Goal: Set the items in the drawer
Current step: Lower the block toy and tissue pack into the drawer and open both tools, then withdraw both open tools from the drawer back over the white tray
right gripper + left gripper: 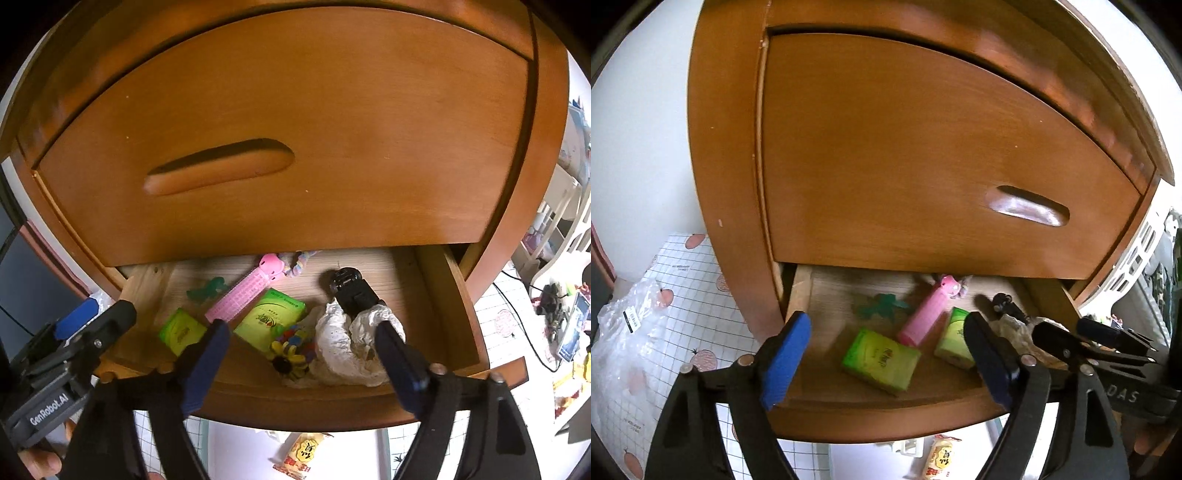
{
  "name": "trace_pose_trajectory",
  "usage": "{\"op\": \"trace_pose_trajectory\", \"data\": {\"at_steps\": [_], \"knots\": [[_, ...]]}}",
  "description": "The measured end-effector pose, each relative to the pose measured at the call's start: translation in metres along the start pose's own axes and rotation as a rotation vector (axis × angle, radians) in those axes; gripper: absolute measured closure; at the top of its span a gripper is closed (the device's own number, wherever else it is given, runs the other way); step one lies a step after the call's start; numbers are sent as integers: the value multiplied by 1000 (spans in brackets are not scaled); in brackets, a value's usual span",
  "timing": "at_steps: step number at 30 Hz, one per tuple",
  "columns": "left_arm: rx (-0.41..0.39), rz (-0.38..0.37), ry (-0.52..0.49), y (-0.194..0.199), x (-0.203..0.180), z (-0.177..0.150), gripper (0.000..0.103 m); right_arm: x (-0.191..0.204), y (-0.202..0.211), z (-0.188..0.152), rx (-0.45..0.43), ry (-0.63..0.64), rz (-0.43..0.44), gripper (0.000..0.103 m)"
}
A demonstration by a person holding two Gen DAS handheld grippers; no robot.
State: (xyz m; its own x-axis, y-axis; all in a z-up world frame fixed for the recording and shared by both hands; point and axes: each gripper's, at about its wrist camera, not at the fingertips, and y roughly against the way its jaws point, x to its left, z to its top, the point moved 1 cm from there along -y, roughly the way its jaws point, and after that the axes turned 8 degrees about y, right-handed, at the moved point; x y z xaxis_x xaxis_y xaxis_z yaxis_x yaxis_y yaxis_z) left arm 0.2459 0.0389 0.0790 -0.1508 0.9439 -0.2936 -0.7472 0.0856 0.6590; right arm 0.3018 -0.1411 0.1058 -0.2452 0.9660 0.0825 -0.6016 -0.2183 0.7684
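The lower wooden drawer (886, 417) is pulled out. Inside lie two green tissue packs (881, 360) (955, 338), a pink comb-like toy (927, 310), a small green figure (882, 306) and a black gadget (1006, 304). My left gripper (886, 319) hangs open over the drawer's front with nothing between its blue pads. The right wrist view shows the same drawer (295, 406) with a crumpled white cloth (343, 347) and a yellow-and-black flower toy (291, 352). My right gripper (303, 326) stands open above the cloth, apart from it. The left gripper (99, 314) shows at the left edge.
Above the open drawer is a shut drawer front with a recessed handle (1028, 206). A snack packet (938, 458) lies on the floor below. A clear plastic bag (624, 332) sits at the left and a white basket (1137, 254) at the right. A hand (40, 461) holds the left gripper.
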Motion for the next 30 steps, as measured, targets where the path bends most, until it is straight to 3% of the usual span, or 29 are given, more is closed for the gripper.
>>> {"op": "trace_pose_trajectory", "data": {"at_steps": [6, 15, 22, 26, 30], "knots": [[-65, 27, 15, 14, 4, 4, 0, -2, 1, -4, -11, 0, -5, 0], [-105, 6, 41, 42, 7, -1, 0, -3, 17, -14, -58, 14, -16, 0], [-145, -48, 14, 73, 0, -25, 0, -6, 49, -38, -136, 19, -27, 0], [-127, -87, 12, 83, -1, -49, 0, -9, 63, -62, -154, 18, -46, 0], [-53, -122, 1, 76, -2, -82, 0, -9, 60, -88, -127, 15, -39, 0]]}}
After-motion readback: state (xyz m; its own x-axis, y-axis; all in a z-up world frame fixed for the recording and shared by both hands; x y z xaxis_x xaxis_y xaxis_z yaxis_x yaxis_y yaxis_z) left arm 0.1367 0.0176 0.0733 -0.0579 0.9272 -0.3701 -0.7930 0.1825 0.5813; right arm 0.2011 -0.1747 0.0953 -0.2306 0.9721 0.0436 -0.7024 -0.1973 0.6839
